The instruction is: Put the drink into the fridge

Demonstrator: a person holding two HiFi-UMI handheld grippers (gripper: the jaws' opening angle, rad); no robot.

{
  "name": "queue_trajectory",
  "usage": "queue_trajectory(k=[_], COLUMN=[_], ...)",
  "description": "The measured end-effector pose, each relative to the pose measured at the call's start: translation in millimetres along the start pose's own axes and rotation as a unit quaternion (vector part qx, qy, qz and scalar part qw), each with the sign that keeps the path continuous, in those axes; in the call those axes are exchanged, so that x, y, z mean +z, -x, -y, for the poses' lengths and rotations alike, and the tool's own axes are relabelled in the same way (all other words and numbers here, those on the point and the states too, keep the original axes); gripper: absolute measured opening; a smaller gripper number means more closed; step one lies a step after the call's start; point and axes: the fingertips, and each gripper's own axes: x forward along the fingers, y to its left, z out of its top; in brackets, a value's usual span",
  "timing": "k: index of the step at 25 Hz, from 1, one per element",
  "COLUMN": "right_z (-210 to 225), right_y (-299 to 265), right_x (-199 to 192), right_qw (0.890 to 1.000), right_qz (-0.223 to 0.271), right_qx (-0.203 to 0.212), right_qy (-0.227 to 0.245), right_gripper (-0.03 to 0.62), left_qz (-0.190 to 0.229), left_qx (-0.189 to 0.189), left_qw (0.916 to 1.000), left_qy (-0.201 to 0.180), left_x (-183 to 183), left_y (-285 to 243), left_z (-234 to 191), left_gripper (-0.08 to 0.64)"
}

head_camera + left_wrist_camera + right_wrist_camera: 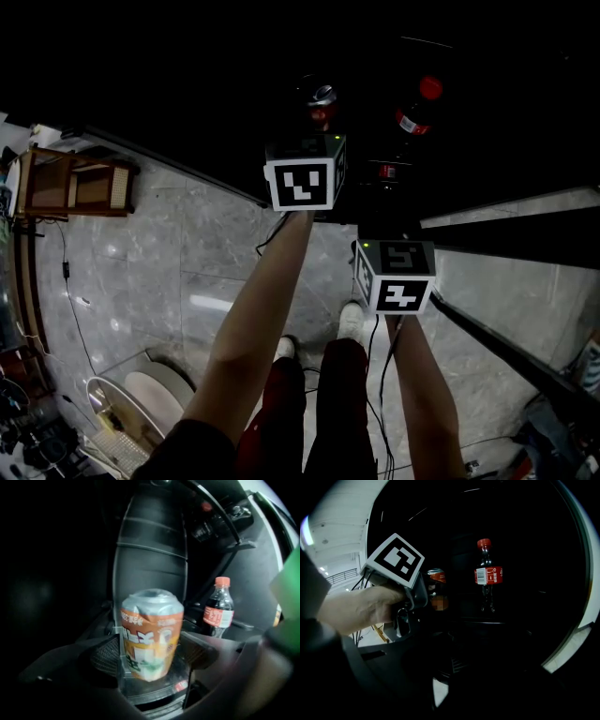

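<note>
We wear dark red trousers, white shoes and a dark short sleeve on our left arm. Our left hand-held gripper is black, its pads dark and finely ribbed. Its marker cube has white faces printed with bold black squares and a small green light at one top corner. Our right hand-held gripper carries a matching cube, and a thin black cable trails from it along the forearm.

You stand in a large indoor hall: grey marble floor tiles below you, a dark open fridge at 12 o'clock, wooden furniture at 10 o'clock.
</note>
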Motion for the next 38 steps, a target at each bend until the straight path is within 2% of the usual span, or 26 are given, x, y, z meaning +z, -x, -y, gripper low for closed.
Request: queue_trajectory(k=[5,11,16,21,32,38], right_z=[-3.1,-7.5,-17.4,-27.0,-47.8,-56.3], right_y=[7.4,22.7,38.4,52.4,72.7,83.8], right_x=[0.3,-0.3,0.3,6.1,14.0,19.0], right_qw=[1.000,1.000,1.000,1.000,1.000,0.999], right_qz=[0.003,0.006,0.005,0.011,0.022,0.026], right_qx=[-0.003,-0.013,-0.016,-0.017,-0.018,-0.016], right_qy=[-0.001,-0.004,-0.002,-0.004,-0.001,-0.013], right_gripper=[0.018,0.018,0.018,0.018,0.018,0.018], left_qz=[0.013,0.022,0.021,0.009,0.013,0.011], left_qx=[0.011,0.014,-0.003,-0.017,-0.035,-0.038], left_qw=[0.9995,0.9995,0.9996,0.9996,0.9992,0.9992], left_qy=[-0.025,-0.018,-0.019,-0.019,-0.017,-0.010], left_x=[-0.4,-4.0,-6.7,-15.9,-18.3,-17.9], left_y=[20.3,52.6,82.9,106.7,152.4,173.4], left_z=[4.2,4.2,14.0,21.5,19.7,16.8], left_gripper=[0.391,0.390,0.388,0.310,0.216,0.138])
